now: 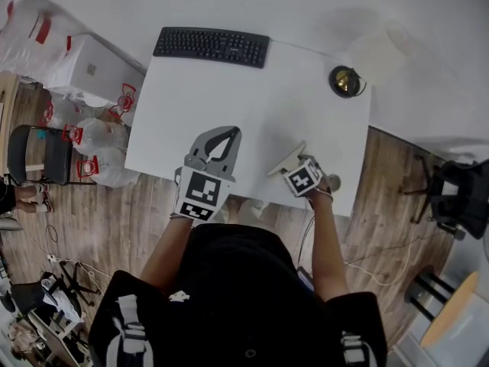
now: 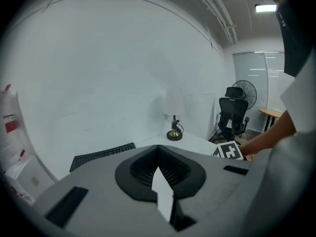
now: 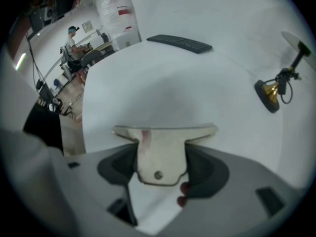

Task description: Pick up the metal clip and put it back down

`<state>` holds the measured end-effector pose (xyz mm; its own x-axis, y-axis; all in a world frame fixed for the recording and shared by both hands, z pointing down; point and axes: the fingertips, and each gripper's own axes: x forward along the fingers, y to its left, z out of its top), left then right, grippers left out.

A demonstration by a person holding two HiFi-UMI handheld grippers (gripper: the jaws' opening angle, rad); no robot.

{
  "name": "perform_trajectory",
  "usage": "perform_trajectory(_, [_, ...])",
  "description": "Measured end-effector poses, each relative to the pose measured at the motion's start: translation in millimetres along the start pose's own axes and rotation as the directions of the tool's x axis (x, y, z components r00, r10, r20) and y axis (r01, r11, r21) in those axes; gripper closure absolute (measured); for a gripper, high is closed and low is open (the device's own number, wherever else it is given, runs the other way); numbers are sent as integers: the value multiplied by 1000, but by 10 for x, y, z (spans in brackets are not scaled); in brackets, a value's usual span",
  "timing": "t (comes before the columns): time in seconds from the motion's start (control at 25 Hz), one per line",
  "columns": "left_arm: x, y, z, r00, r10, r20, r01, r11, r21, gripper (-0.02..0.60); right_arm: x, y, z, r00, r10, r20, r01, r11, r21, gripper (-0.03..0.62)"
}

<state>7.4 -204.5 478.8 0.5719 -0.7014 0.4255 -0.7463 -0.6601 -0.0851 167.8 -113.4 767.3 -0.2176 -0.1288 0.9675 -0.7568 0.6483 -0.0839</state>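
Right gripper (image 3: pixel 162 168) clenched on flat T-shaped pale metal clip (image 3: pixel 165 142) over white table (image 1: pixel 229 105) — likely carrying; left gripper (image 2: pixel 158 149) closed, empty — idle.

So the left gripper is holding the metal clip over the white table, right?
No, the right gripper holds the metal clip over the white table; the right gripper view shows it between the jaws. The left gripper is shut and empty.

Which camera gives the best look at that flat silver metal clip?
The right gripper view: the flat, T-shaped silver metal clip fills the middle, clamped between the right tongs. The head view shows it only small. The left gripper view misses it.
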Motion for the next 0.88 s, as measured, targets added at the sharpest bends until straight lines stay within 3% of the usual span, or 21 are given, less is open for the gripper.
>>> perform_trajectory(0.36, [-114,14,25,1000,-9,22,9,1000,5,557,-61,-11,-39,996,-63,54,56,991,125,306])
perform_trajectory(0.52, [-176,11,82,999,-16,39,16,1000,17,557,-157,80,-16,994,-57,90,41,984,176,306])
perform_trajectory(0.88, [-303,-27,136,997,-38,61,36,999,37,557,-578,115,132,971,-120,208,63,964,258,306])
